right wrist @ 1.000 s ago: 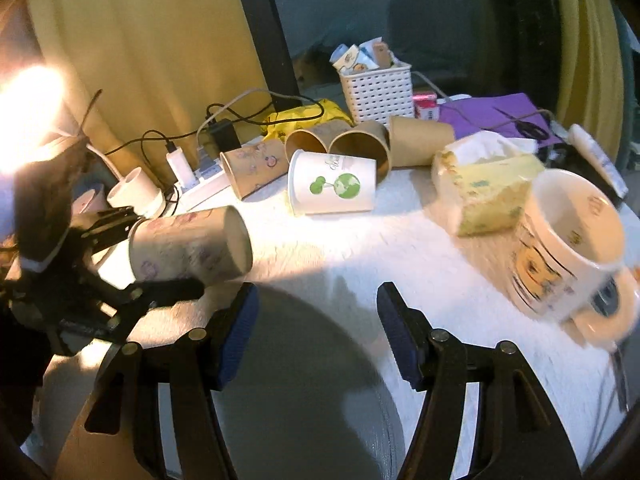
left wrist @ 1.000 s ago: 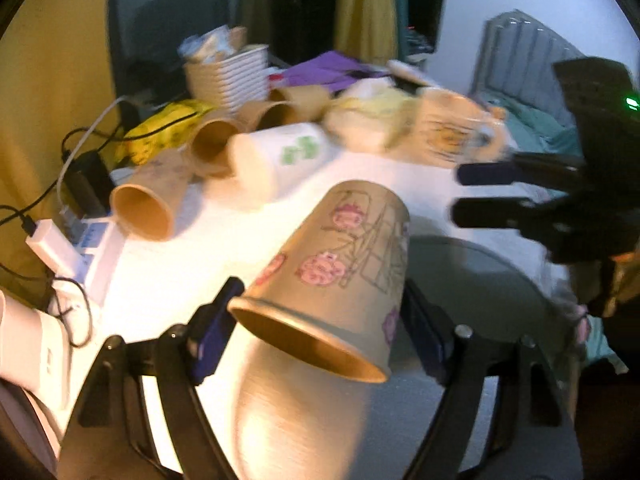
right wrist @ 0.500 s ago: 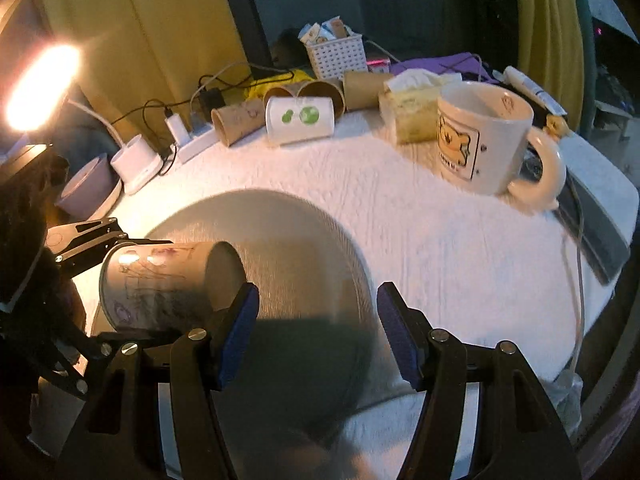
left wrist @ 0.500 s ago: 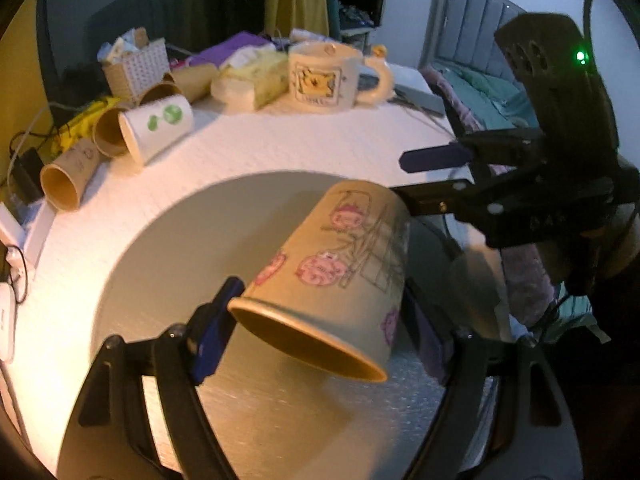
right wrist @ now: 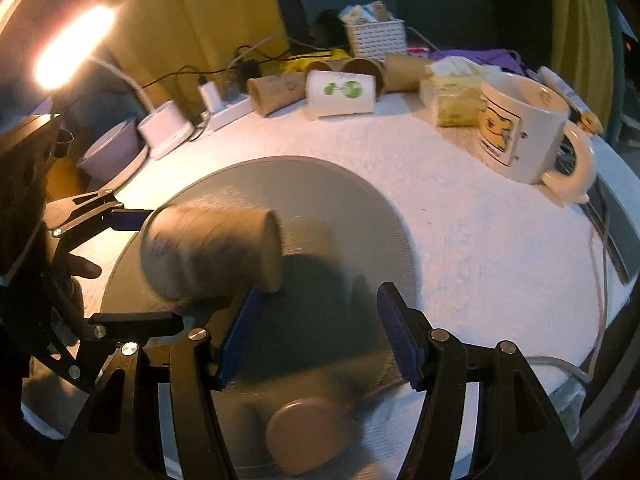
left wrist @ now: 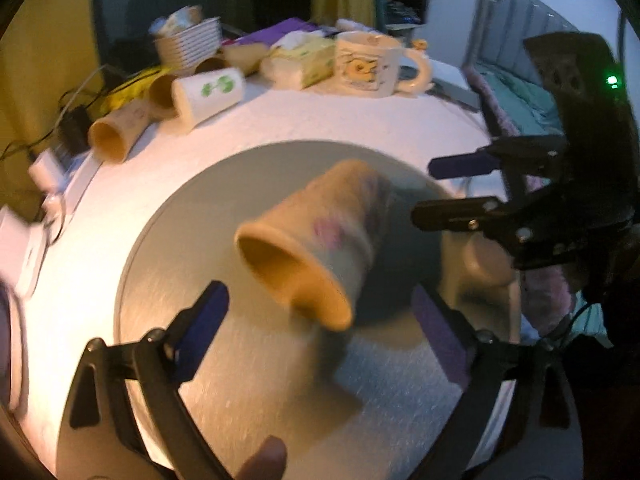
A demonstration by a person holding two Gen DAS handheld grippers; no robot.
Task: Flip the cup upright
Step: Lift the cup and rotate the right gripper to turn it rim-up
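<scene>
A tan paper cup with pink flower prints (left wrist: 316, 240) lies tilted on its side on the grey round mat (left wrist: 248, 380), mouth toward my left gripper and blurred. My left gripper (left wrist: 320, 332) is open, its blue pads apart on either side of the cup and not touching it. In the right wrist view the cup (right wrist: 212, 252) sits left of centre on the mat (right wrist: 332, 204). My right gripper (right wrist: 320, 336) is open and empty just right of the cup. A second tan cup (right wrist: 308, 432) lies below the right gripper's fingers.
Several paper cups (right wrist: 340, 92) lie on their sides at the table's far edge, with a white basket (right wrist: 376, 40), tissue pack (right wrist: 456, 96) and large cartoon mug (right wrist: 520, 128). A lit lamp (right wrist: 68, 52), chargers and cables sit at the left.
My left gripper has opened and let go of the flowered cup, which has dropped onto the mat on its side. The right gripper has stayed open near it.
</scene>
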